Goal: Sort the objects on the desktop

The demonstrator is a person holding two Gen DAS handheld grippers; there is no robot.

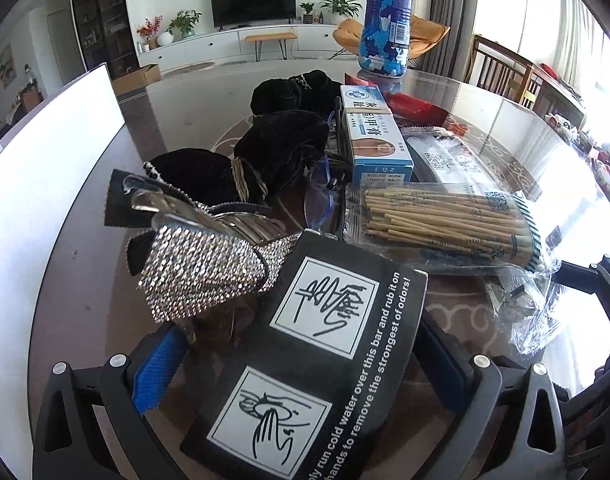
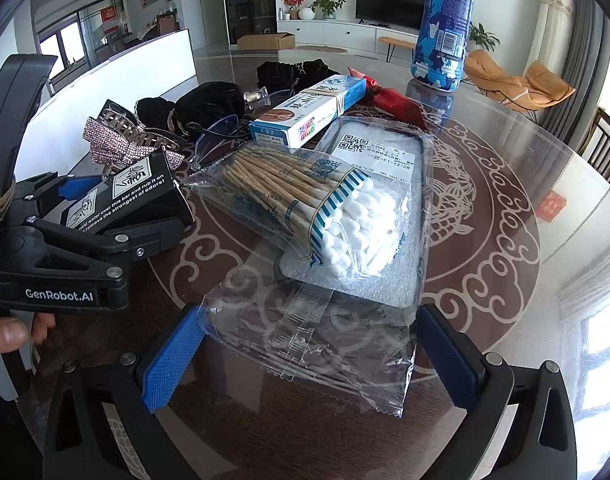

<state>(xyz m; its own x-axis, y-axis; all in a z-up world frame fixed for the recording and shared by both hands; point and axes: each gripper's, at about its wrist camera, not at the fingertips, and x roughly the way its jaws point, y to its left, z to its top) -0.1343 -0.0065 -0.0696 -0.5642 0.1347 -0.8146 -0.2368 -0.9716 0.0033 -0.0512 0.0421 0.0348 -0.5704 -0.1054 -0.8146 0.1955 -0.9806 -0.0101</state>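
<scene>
The glass-topped surface (image 2: 505,184) lies bare to the right of the clutter, out to its round rim; on the left a white panel (image 2: 117,76) stands along the edge, close to the pile.

The left gripper (image 1: 301,364) has its fingers closed onto a black soap-bar box (image 1: 325,360), which fills the gap between the blue pads; from the right wrist view the box (image 2: 133,196) sits tilted in that gripper (image 2: 117,216), its far corner just beside the rhinestone hair clip (image 2: 133,140).

The right gripper (image 2: 309,360) has its fingers spread wide, to either side of the empty clear tail of the cotton swab packet (image 2: 305,200), holding nothing. The packet lies across a flat labelled pouch (image 2: 381,216).

Behind are a blue-and-white ointment box (image 2: 309,114), black velvet pouches (image 1: 281,148), clear glasses (image 2: 221,140) partly buried, and a blue camouflage bottle (image 2: 445,24) cut off at the top. A thumb (image 2: 5,334) shows at the left.
</scene>
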